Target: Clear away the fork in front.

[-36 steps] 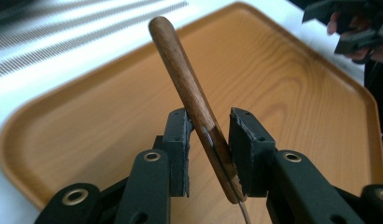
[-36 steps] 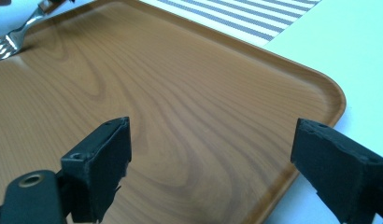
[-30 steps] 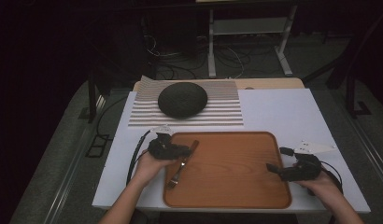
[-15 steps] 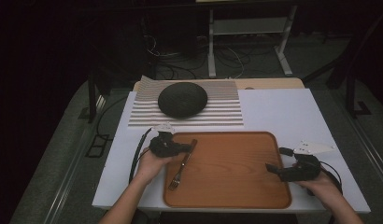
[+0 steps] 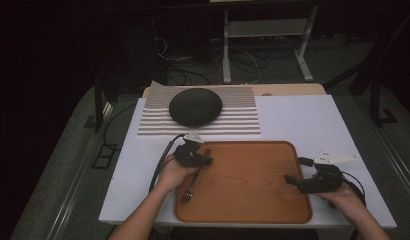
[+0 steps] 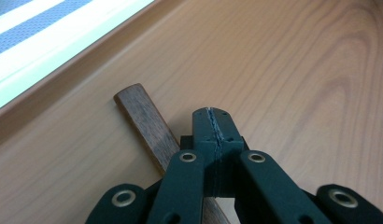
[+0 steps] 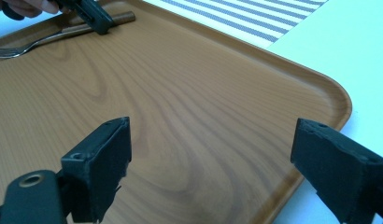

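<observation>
A fork [image 5: 192,182] with a dark wooden handle [image 6: 143,116] lies on the left part of a wooden tray [image 5: 253,185], tines toward the person. My left gripper [image 5: 205,160] is over the handle end, jaws closed flat against each other [image 6: 212,121]; the handle runs beside and under them, not between them. In the right gripper view that gripper [image 7: 98,21] rests on the fork [image 7: 49,37] at the far end of the tray [image 7: 180,93]. My right gripper [image 5: 295,170] hovers at the tray's right edge, wide open [image 7: 213,144], with nothing between its fingers.
A dark round domed object [image 5: 195,106] sits on a striped mat [image 5: 243,120] behind the tray. A white table [image 5: 303,120] carries everything. A pale flat piece [image 5: 338,156] lies right of the tray. Cables and a stand are on the floor beyond.
My left gripper has shifted slightly over the fork's handle. The fork and my right gripper stay where they were.
</observation>
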`<state>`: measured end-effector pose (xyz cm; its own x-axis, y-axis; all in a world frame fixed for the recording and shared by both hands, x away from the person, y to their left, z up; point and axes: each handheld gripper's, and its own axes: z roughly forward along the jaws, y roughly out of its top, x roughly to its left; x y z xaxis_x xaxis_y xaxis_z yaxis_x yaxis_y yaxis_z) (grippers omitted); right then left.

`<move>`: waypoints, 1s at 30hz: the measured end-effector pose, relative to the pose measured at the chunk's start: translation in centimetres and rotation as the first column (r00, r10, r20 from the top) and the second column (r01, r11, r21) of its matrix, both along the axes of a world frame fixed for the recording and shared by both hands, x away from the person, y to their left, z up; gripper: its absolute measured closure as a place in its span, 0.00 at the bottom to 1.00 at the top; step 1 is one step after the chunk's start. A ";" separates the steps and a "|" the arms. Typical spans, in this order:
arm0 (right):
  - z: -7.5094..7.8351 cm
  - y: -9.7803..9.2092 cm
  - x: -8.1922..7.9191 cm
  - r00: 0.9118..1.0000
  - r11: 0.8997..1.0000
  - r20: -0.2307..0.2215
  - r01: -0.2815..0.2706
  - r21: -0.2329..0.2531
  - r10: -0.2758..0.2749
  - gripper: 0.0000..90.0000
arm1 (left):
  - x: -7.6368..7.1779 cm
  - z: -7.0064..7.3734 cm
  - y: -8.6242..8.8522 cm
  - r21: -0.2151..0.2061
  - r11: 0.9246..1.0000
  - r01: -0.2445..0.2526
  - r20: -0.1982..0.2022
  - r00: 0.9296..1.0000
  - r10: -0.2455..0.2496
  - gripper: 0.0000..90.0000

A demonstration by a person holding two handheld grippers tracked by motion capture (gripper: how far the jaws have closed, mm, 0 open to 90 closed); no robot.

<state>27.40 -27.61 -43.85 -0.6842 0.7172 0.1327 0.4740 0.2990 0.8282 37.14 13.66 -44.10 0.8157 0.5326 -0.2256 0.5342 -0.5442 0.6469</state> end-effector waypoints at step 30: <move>0.1 -0.1 -0.2 1.000 1.000 0.006 0.007 -0.008 -0.007 0.14 | 0.0 0.6 4.6 -0.004 0.998 -0.069 0.024 0.997 0.069 0.90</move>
